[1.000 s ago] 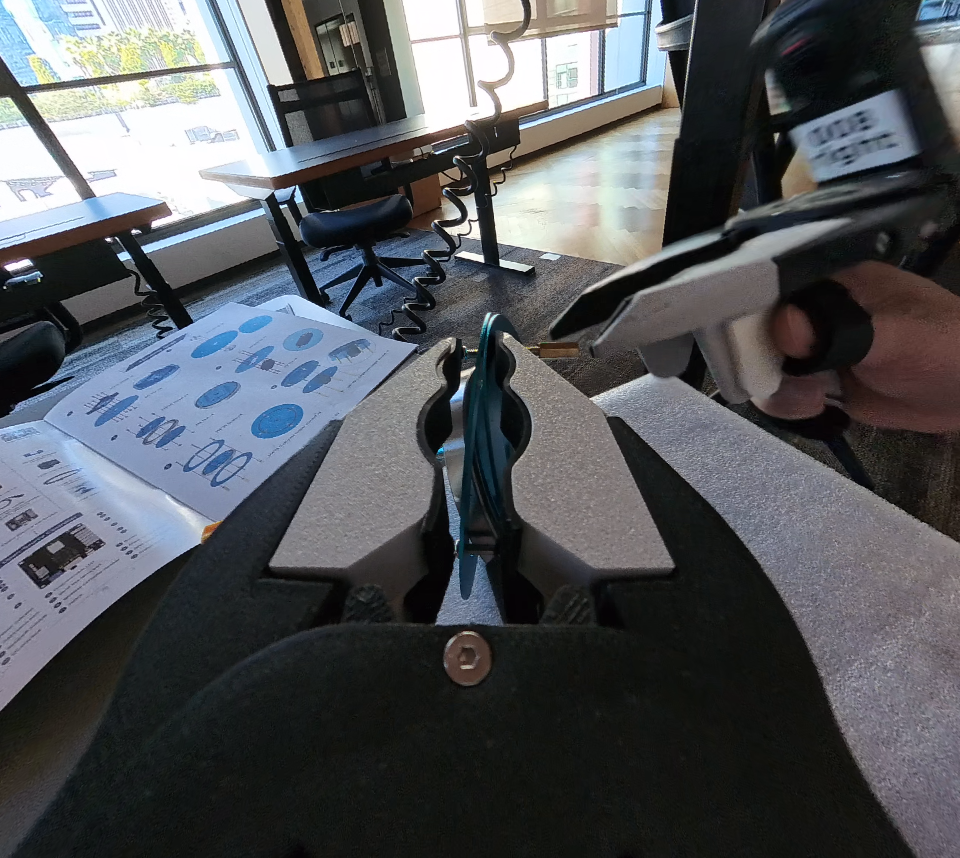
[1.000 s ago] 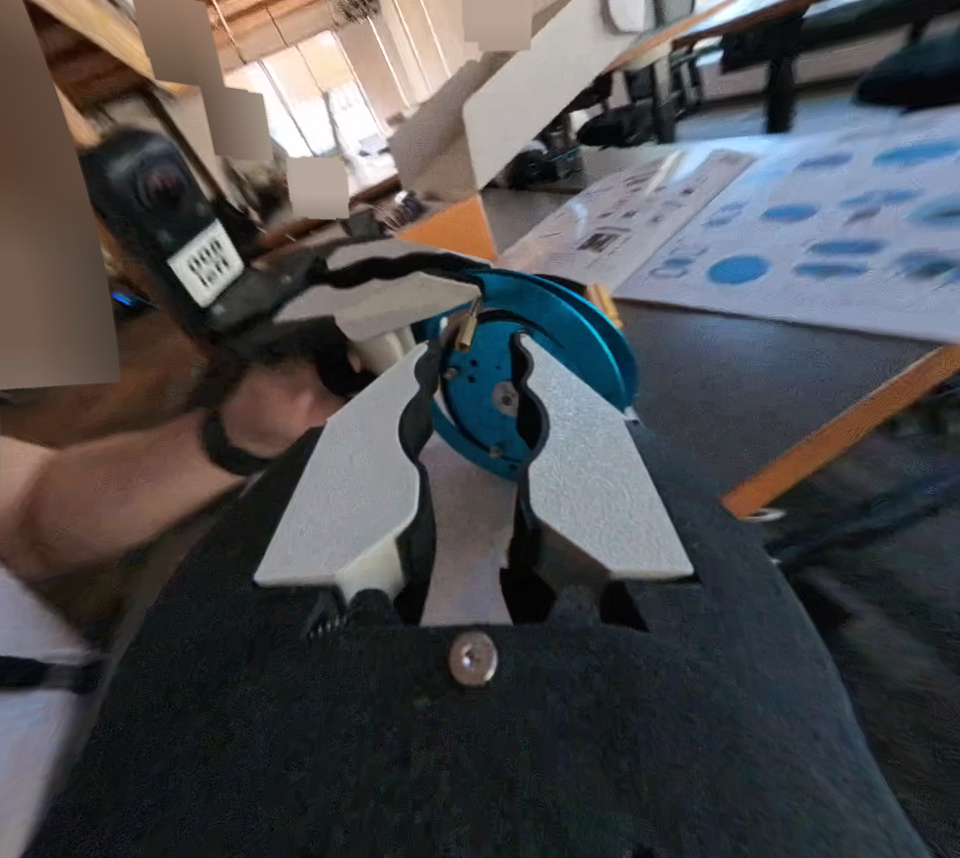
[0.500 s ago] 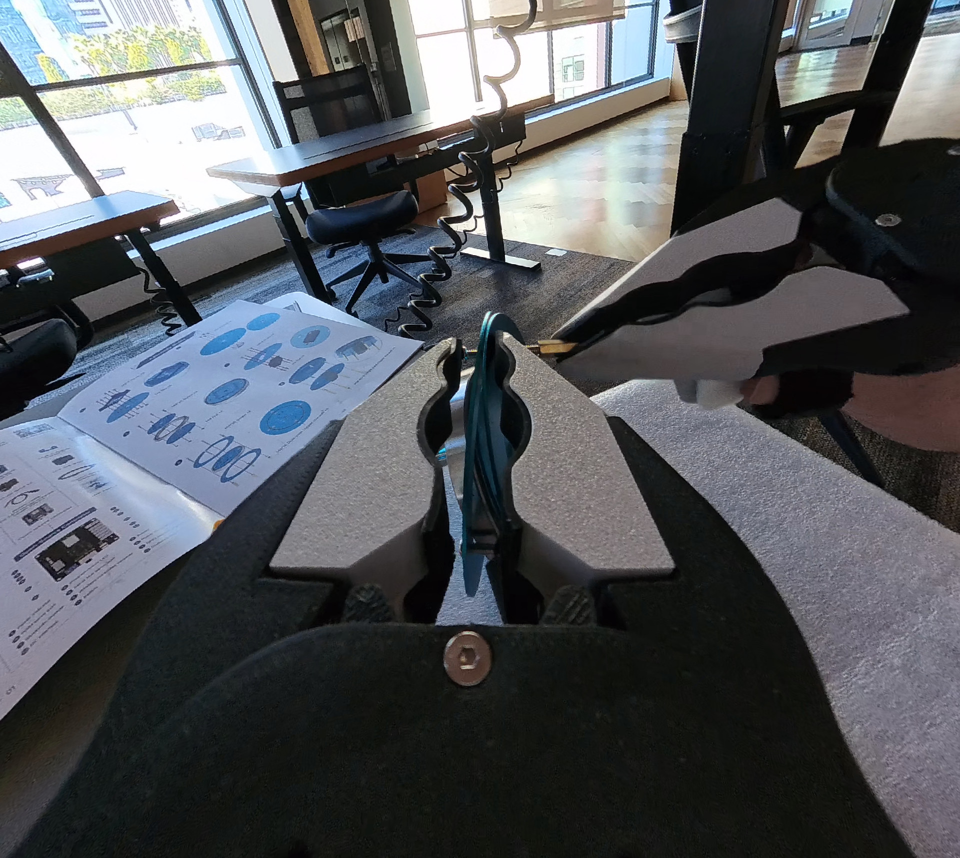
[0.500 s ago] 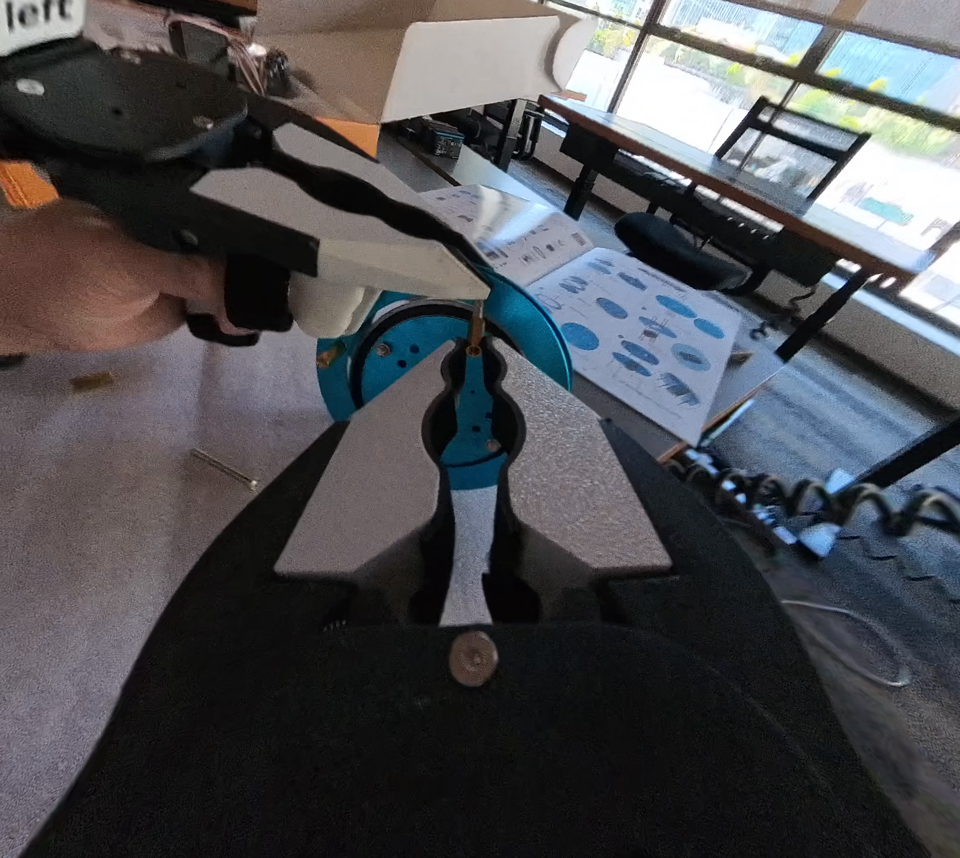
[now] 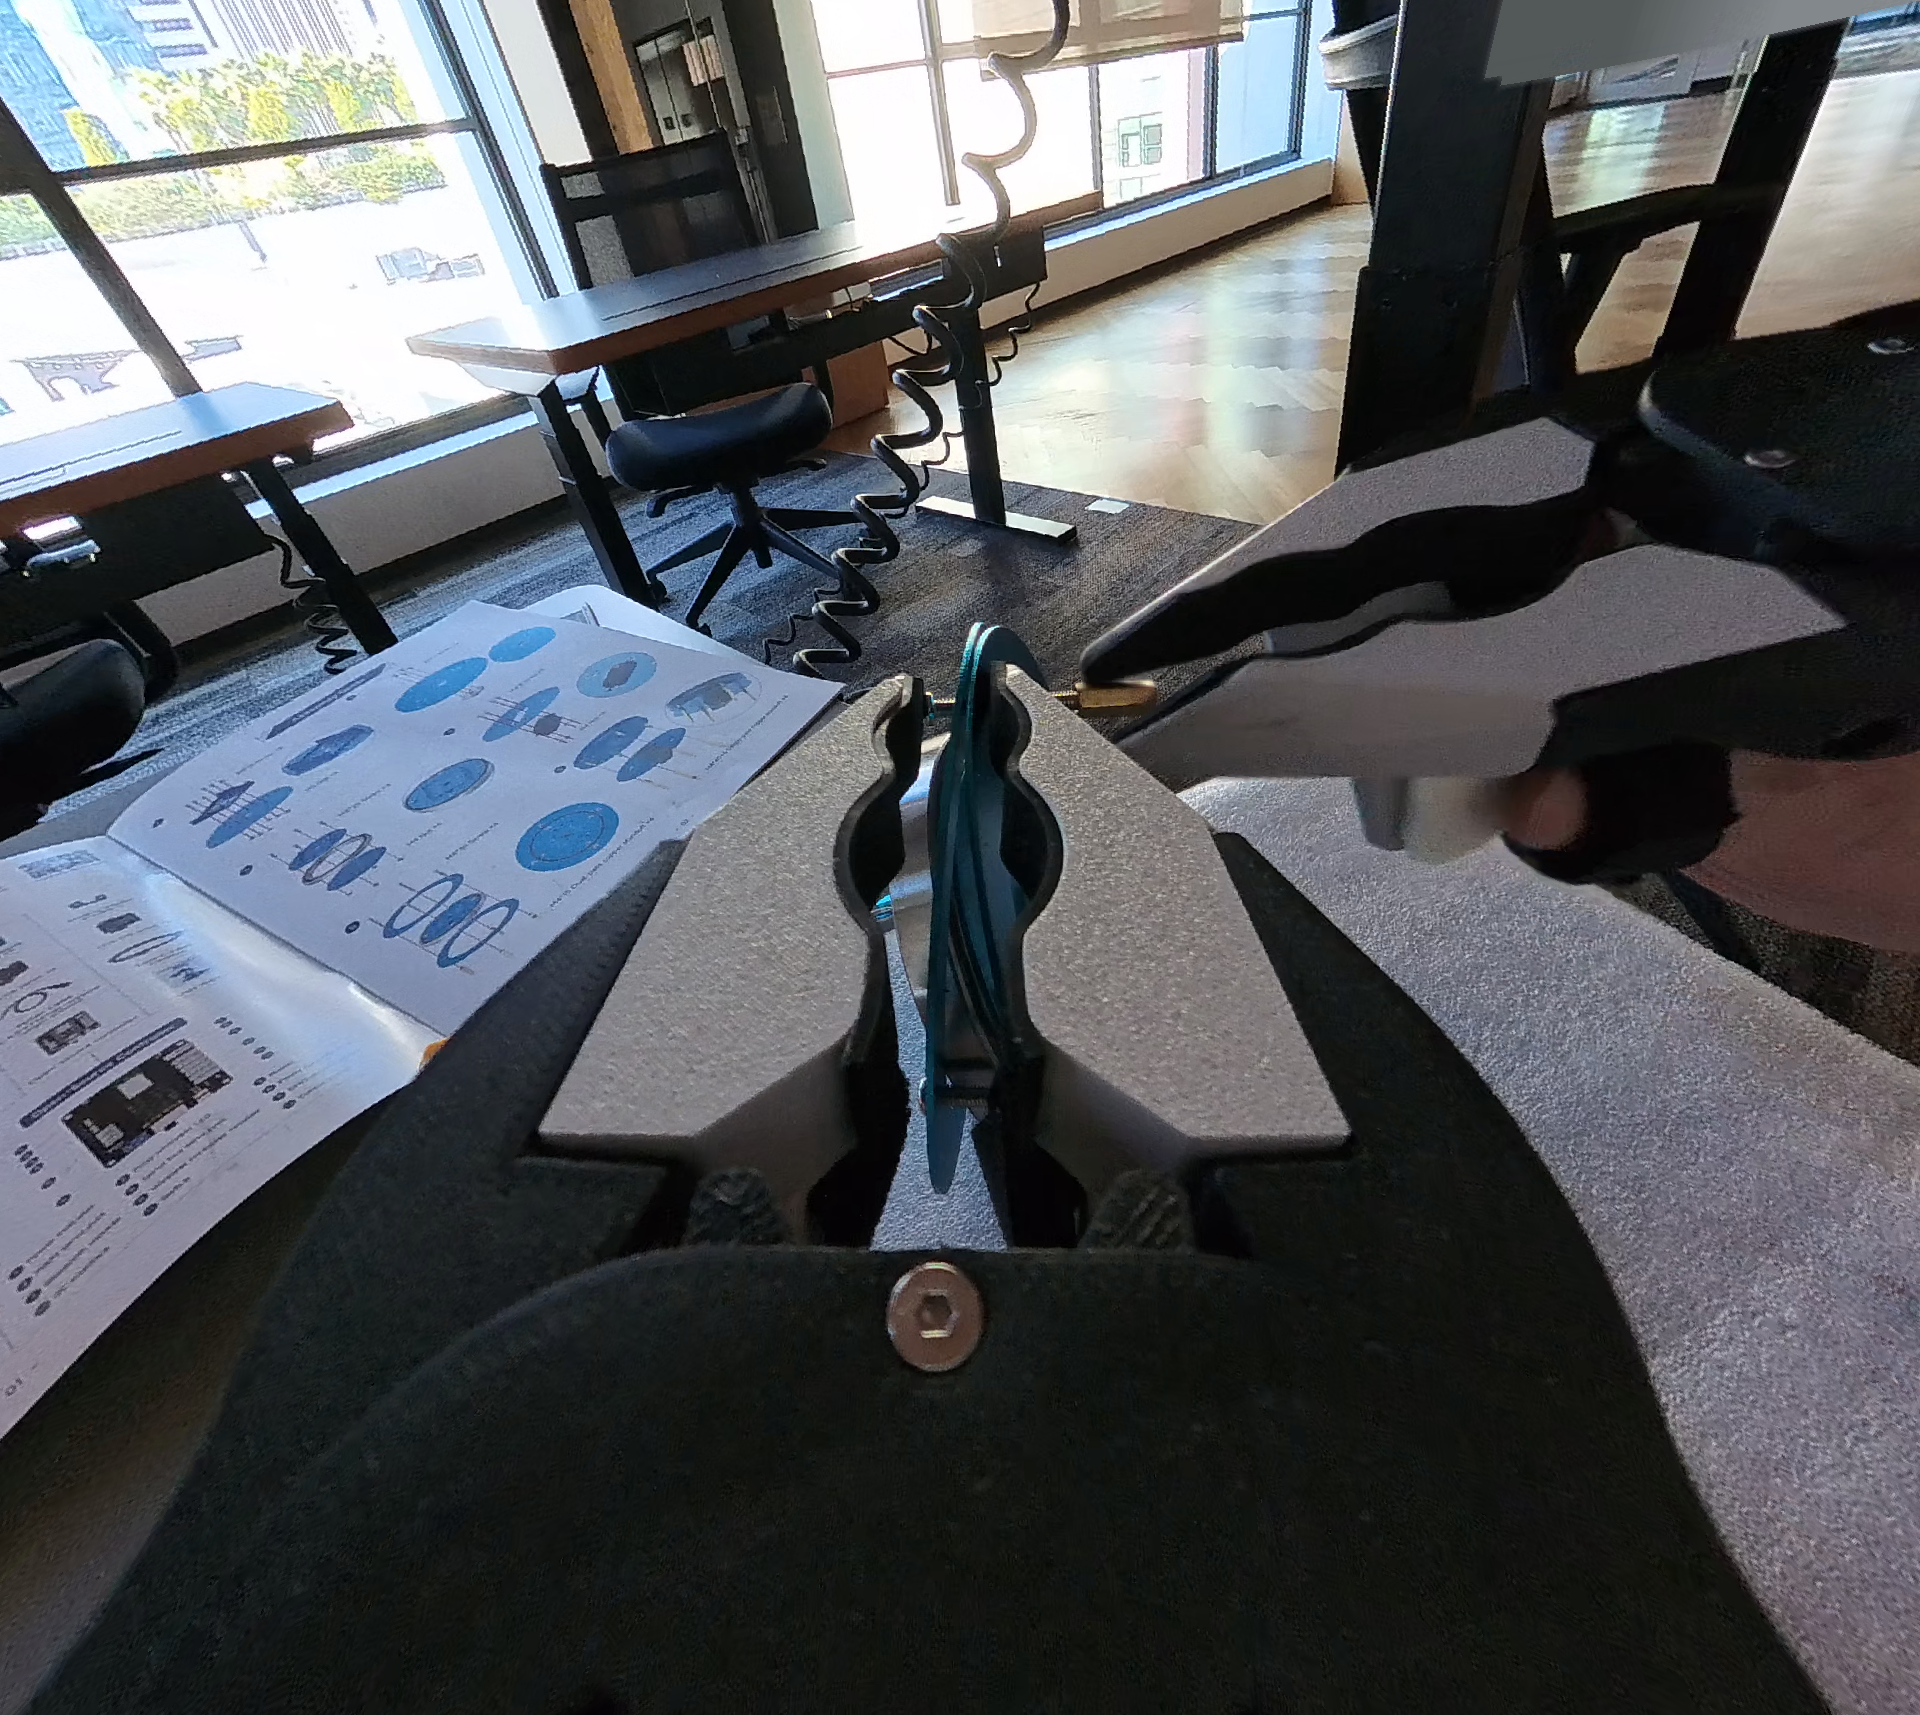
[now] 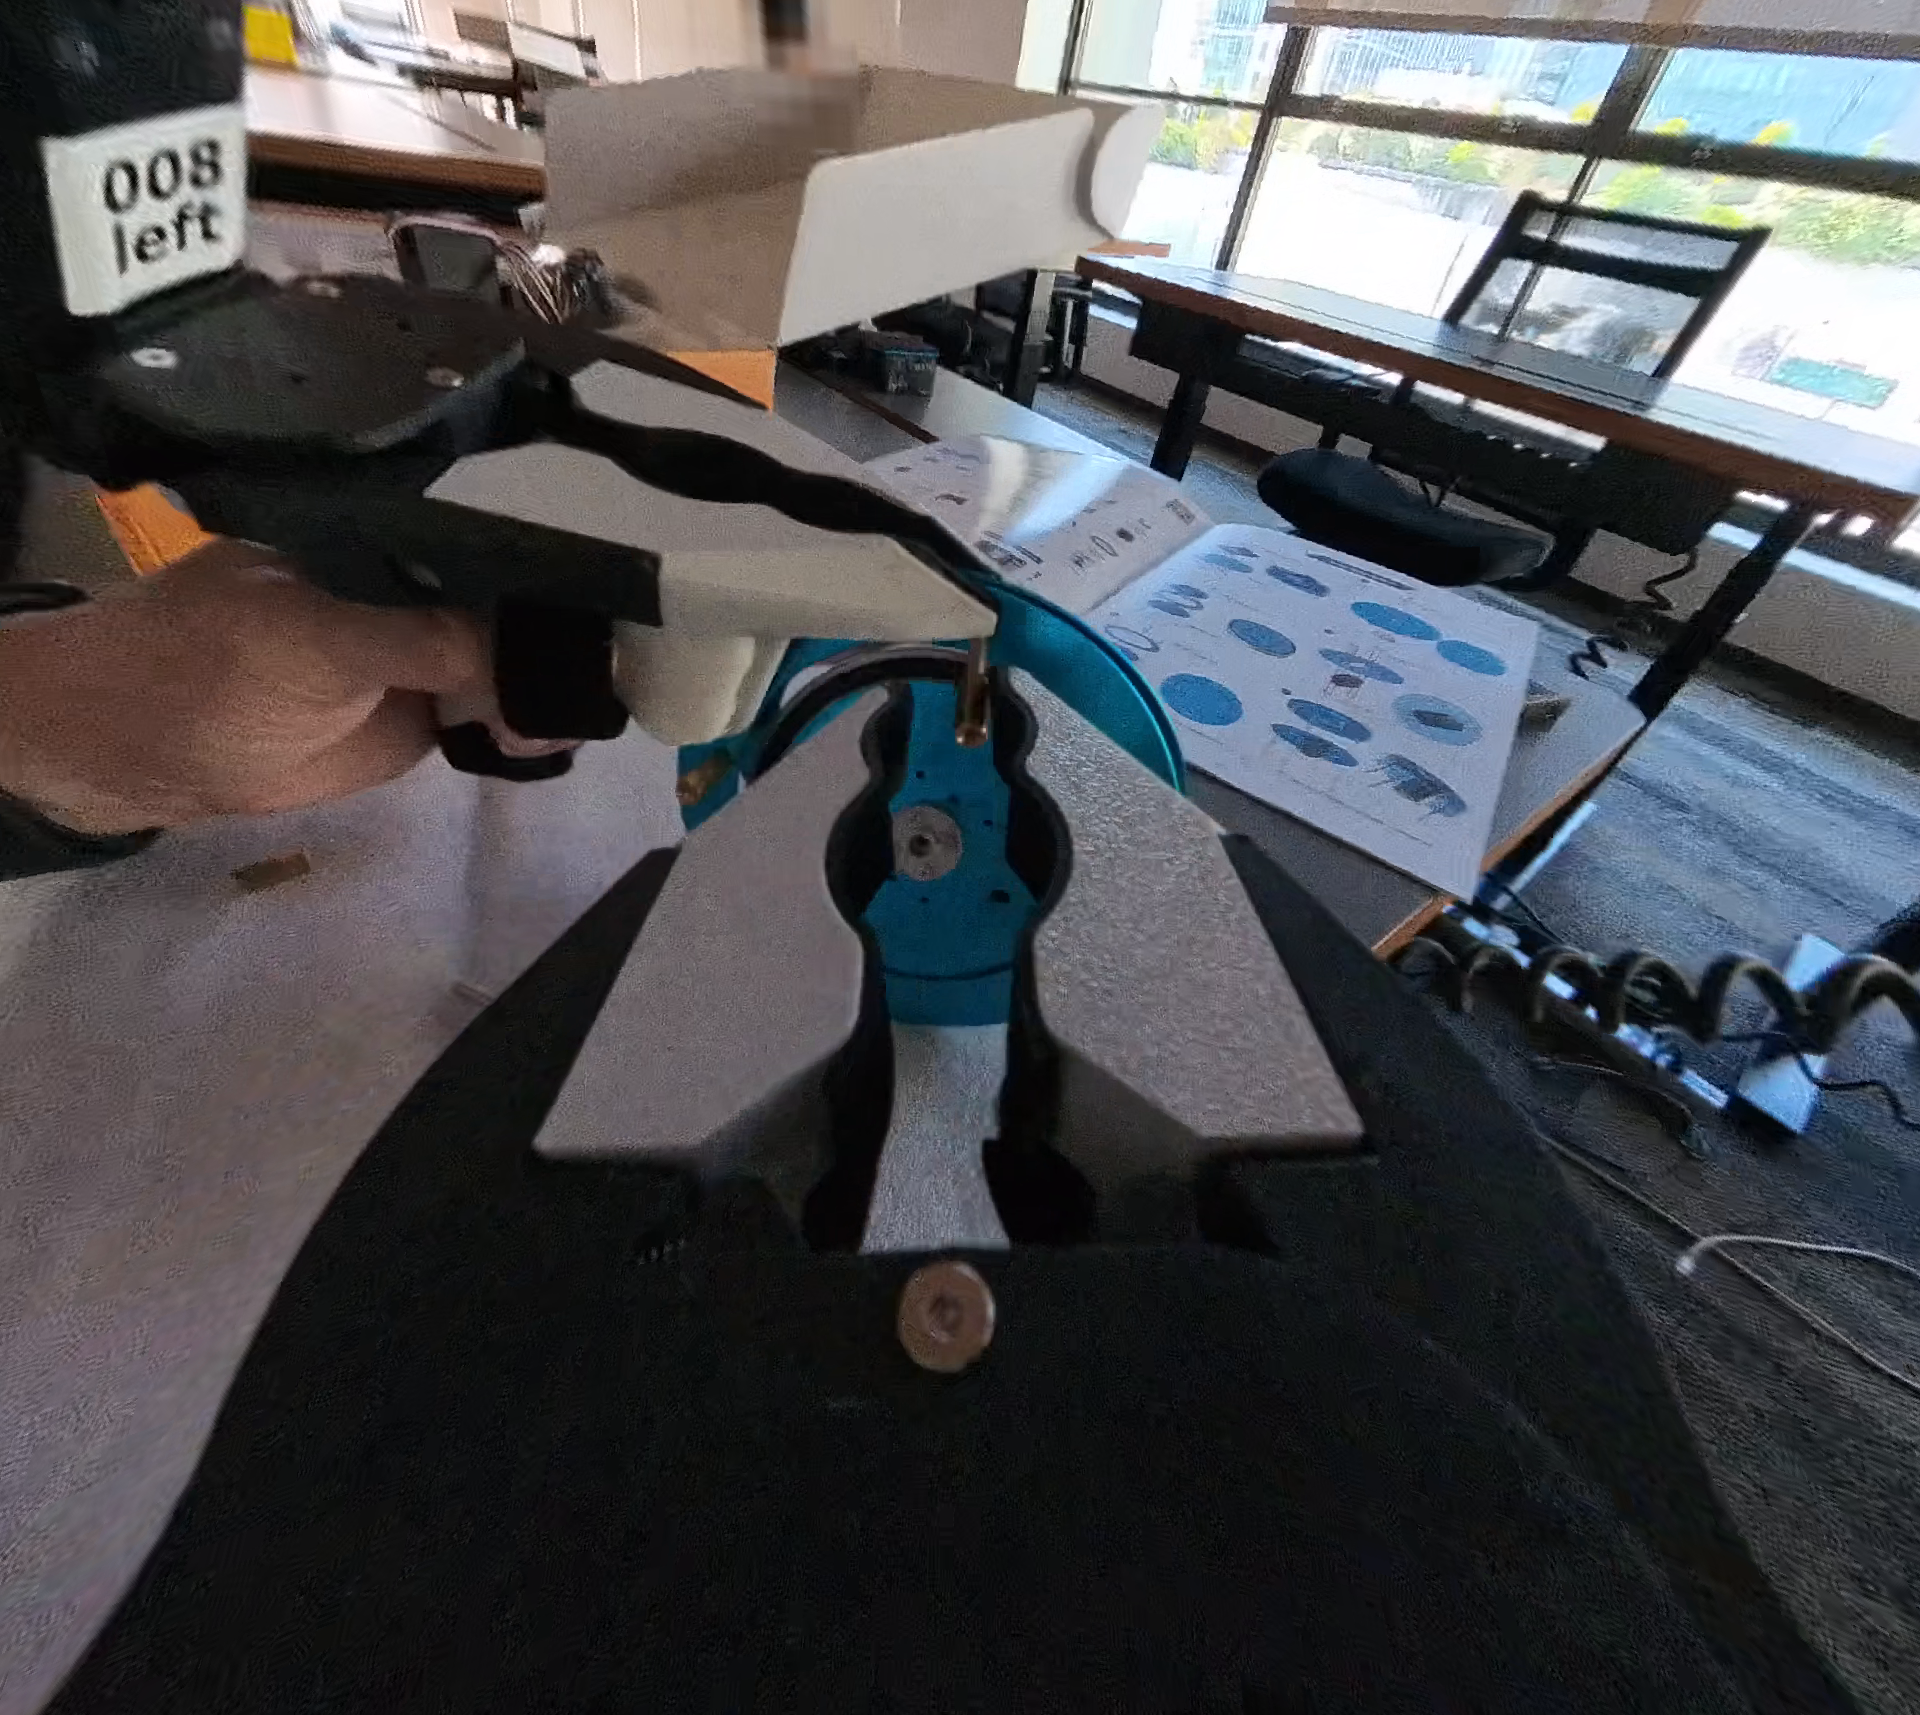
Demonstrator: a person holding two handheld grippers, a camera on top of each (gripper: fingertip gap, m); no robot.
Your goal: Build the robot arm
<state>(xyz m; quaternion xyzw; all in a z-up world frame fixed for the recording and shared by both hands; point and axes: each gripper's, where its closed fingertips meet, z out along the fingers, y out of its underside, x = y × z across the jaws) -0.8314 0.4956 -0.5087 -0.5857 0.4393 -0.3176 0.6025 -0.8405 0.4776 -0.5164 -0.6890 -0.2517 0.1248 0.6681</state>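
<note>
I am squeezing my left gripper [image 5: 951,699] onto a blue disc assembly [image 5: 961,886], which is standing on edge between the two grey fingers [image 5: 727,938], its thin rim running straight away from me and poking just past the tips. In the right wrist view the same blue disc assembly [image 6: 940,896] is facing me flat, with a small silver hub at its middle, and it is sitting just beyond my right gripper [image 6: 951,709], seen through the gap between the fingers.

My right gripper is pinching a small brass standoff [image 6: 971,704] at its very tips. From the left wrist view the right gripper [image 5: 1091,678] is coming in from the right, jaws nearly together, and the brass standoff [image 5: 1117,691] is lying level with its threaded end at the upper edge of the disc; I cannot tell whether the thread is seated in a hole.

Under both tools a grey foam mat [image 5: 1610,1094] is covering the table. On it, to the left in the right wrist view, a loose brass piece [image 6: 270,870] is lying well apart from the disc. Beyond the left gripper an open instruction booklet [image 5: 364,834] with blue diagrams is lying flat. Farther off, a white cardboard box [image 6: 831,211] is standing open, and desks and a black stool [image 5: 727,439] are standing by the windows.
</note>
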